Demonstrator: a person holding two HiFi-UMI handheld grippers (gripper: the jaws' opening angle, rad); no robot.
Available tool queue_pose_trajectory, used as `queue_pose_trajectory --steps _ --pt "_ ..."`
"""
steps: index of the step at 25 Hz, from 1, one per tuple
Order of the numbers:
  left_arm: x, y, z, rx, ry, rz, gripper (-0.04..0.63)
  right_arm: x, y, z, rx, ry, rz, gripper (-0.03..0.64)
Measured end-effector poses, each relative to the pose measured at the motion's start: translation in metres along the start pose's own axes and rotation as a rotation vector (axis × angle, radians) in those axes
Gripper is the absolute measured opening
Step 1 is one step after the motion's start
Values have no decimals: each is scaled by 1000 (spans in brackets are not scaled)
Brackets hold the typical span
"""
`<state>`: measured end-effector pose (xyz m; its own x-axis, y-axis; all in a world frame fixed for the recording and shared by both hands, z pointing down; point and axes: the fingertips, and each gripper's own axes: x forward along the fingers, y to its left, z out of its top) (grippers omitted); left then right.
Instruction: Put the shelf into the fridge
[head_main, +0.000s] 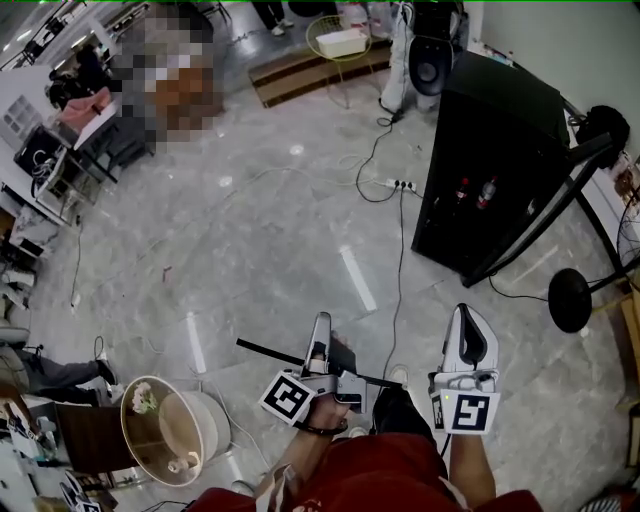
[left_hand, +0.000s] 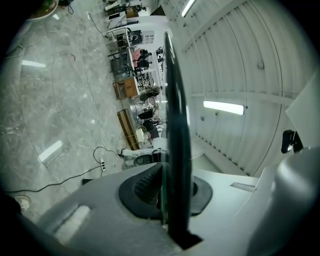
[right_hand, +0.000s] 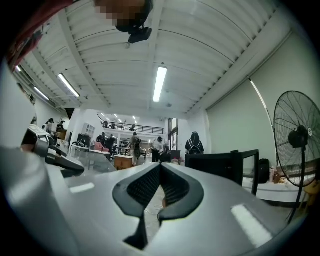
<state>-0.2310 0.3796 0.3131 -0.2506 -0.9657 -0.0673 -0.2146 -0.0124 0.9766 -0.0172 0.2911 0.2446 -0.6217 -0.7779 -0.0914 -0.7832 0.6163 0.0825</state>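
shelf (left_hand: 176, 130) | clamped edge-on in left gripper (left_hand: 171, 189) | fridge (head_main: 485, 120) well apart

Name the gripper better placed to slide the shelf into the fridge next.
The left gripper: its fingers are shut on the shelf. The right gripper is shut and empty, though it is on the side nearer the fridge.

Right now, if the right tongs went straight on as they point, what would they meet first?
Probably the black fridge, standing just right of the line of the right tongs; nothing nearer shows, though depth is unclear.
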Motion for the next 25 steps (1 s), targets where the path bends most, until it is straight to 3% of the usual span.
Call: queue_pose_trajectory --steps 12,25 --pt "122 -6 -72 9 68 20 17 73 -121 -26 45 18 -69 0" --pt "207 -22 -128 6 177 -27 17 99 -197 -29 46 -17 -176 1"
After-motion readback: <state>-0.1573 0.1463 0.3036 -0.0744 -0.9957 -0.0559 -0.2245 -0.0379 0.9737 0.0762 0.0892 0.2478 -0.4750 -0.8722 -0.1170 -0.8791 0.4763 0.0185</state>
